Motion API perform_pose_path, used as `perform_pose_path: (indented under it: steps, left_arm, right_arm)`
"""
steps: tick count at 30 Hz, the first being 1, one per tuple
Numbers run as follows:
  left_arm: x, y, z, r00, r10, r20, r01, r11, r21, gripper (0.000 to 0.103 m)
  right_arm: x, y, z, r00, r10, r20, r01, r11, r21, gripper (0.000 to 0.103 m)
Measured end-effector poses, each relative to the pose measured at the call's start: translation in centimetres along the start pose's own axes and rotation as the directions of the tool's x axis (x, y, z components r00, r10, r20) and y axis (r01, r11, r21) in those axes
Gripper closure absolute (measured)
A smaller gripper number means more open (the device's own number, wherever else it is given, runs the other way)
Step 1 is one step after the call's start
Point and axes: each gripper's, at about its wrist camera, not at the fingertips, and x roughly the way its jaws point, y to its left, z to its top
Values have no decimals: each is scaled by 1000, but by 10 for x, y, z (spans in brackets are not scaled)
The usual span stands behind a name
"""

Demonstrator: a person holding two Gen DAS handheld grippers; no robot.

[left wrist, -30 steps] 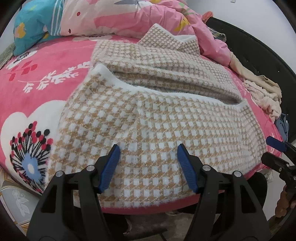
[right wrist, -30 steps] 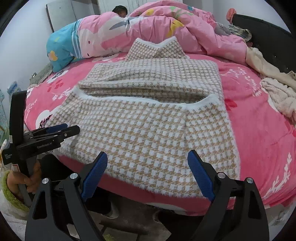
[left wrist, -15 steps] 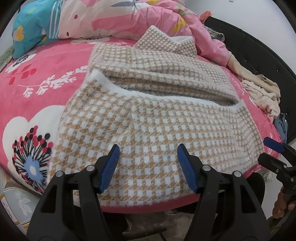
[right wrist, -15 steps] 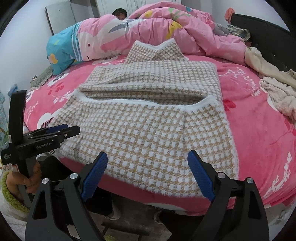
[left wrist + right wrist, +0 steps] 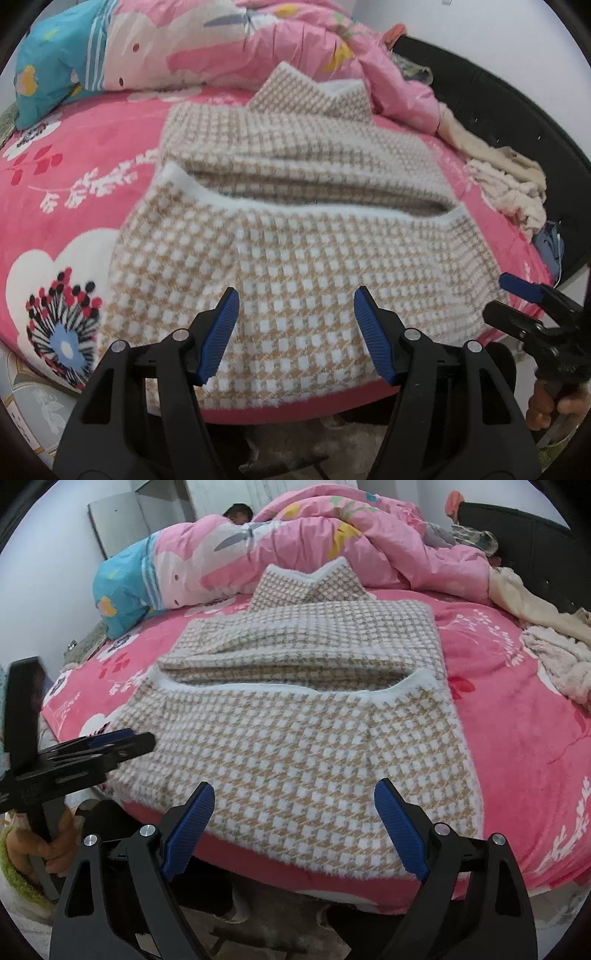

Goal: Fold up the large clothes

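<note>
A tan-and-white houndstooth garment [image 5: 295,229] lies on the pink bed, its near part folded up over the rest, its collar pointing to the far side; it also shows in the right wrist view [image 5: 295,720]. My left gripper [image 5: 295,314] is open and empty, hovering over the garment's near hem. My right gripper [image 5: 295,812] is open and empty, just before the near hem at the bed edge. Each gripper shows in the other's view: the right gripper [image 5: 524,295] at the garment's right corner, the left gripper [image 5: 110,744] at its left edge.
A pink bedsheet [image 5: 517,738] with flower prints covers the bed. A pink quilt [image 5: 332,542] and a blue pillow [image 5: 122,590] lie at the far side. Cream clothes [image 5: 554,653] are piled at the right by the black headboard [image 5: 535,554]. The floor is below the bed edge.
Both grippers stay open. The left gripper has drawn back and lifted a little from the garment; the right has barely moved. The garment lies as before.
</note>
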Motion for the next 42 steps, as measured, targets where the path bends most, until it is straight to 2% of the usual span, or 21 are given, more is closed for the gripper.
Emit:
perform_pose_path:
  steps: [3, 6, 9, 11, 14, 17, 19, 23, 25, 27, 29, 31, 32, 33, 34, 37, 42]
  left_arm:
    - [-4, 8, 15, 999, -31, 15, 31, 1000, -4, 41]
    - [-4, 15, 42, 999, -25, 29, 25, 1000, 10, 41]
    - [-2, 22, 85, 997, -50, 56, 49, 999, 20, 39]
    - [2, 26, 111, 995, -69, 71, 67, 998, 19, 32]
    - [20, 34, 163, 992, -74, 98, 73, 997, 13, 32]
    - [55, 39, 224, 992, -70, 108, 70, 998, 1, 28]
    - [82, 39, 256, 993, -67, 98, 68, 998, -7, 25]
    - [151, 39, 310, 996, -84, 9, 84, 995, -58, 22]
    - [180, 41, 323, 997, -80, -24, 77, 992, -98, 22]
    - [206, 41, 333, 997, -55, -57, 47, 991, -127, 22]
    - [227, 36, 339, 997, -13, -78, 5, 995, -104, 23]
    - [237, 32, 340, 997, 15, -80, -20, 997, -72, 26]
    - [241, 29, 339, 997, 10, -81, -15, 998, -64, 41]
    - [242, 27, 337, 996, -20, -86, 14, 998, -65, 52]
    - [241, 25, 335, 995, -50, -91, 45, 997, -66, 60]
    - [220, 10, 329, 996, -61, -63, 62, 998, 19, 70]
    - [168, -21, 297, 997, -76, -33, 81, 973, 215, 77]
  right_arm:
    - [-4, -8, 22, 999, 28, 18, -29, 999, 25, 17]
    - [-8, -15, 56, 997, 49, 52, -50, 999, 14, 17]
    - [-3, -19, 100, 996, 76, 48, -76, 997, -11, 17]
    - [6, -23, 131, 992, 123, 42, -123, 992, -13, 17]
    - [28, -33, 185, 984, 175, 46, -175, 985, -4, 17]
    - [66, -50, 246, 977, 207, 45, -208, 978, 31, 17]
    - [98, -62, 280, 971, 240, 15, -240, 968, 76, 17]
    - [162, -87, 329, 967, 251, -42, -240, 955, 176, 17]
    - [190, -98, 344, 966, 249, -68, -230, 950, 210, 17]
    - [215, -106, 353, 949, 297, -105, -264, 932, 249, 17]
    - [239, -111, 356, 930, 336, -150, -284, 915, 287, 17]
    - [251, -111, 355, 934, 306, -183, -250, 928, 277, 34]
    - [251, -109, 352, 936, 296, -191, -241, 934, 264, 39]
    - [248, -105, 348, 935, 301, -188, -252, 936, 245, 52]
    - [241, -102, 344, 935, 305, -180, -263, 938, 224, 62]
    - [213, -89, 330, 940, 305, -157, -288, 950, 120, 72]
    - [173, -78, 285, 941, 284, -185, -293, 956, -19, 72]
